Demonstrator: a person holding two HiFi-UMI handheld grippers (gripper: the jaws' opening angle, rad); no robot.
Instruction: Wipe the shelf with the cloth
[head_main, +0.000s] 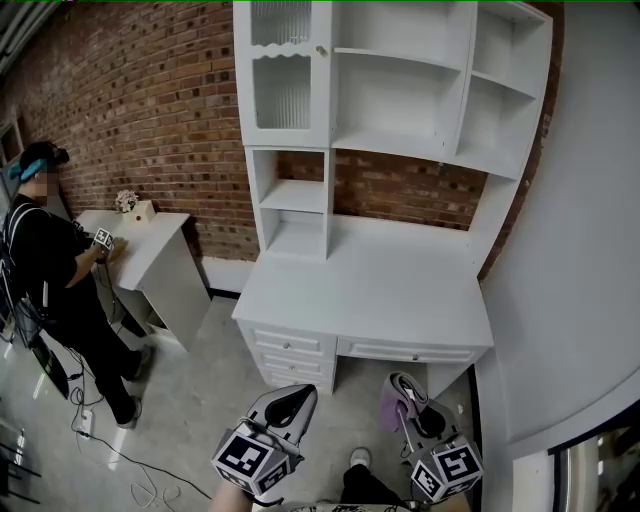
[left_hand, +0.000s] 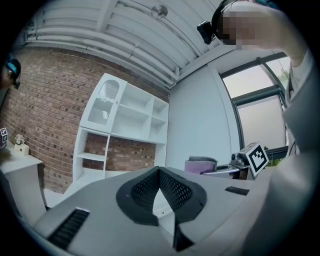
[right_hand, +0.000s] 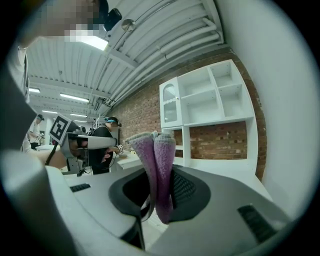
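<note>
A white desk (head_main: 370, 290) with a white shelf unit (head_main: 400, 130) on top stands against the brick wall, and the unit also shows in the left gripper view (left_hand: 125, 125) and the right gripper view (right_hand: 210, 105). My right gripper (head_main: 408, 392) hangs low in front of the desk's right end, shut on a folded purple cloth (head_main: 392, 408). The cloth (right_hand: 159, 165) sticks up between that gripper's (right_hand: 160, 180) black pads. My left gripper (head_main: 295, 398) is held below the desk's drawers. Its (left_hand: 159, 172) pads meet at the tip with nothing between them.
A person (head_main: 50, 260) in black stands at the left, working at a small white table (head_main: 155, 250). Cables (head_main: 120, 450) lie on the concrete floor near them. A white wall (head_main: 580, 250) closes off the right side next to the desk.
</note>
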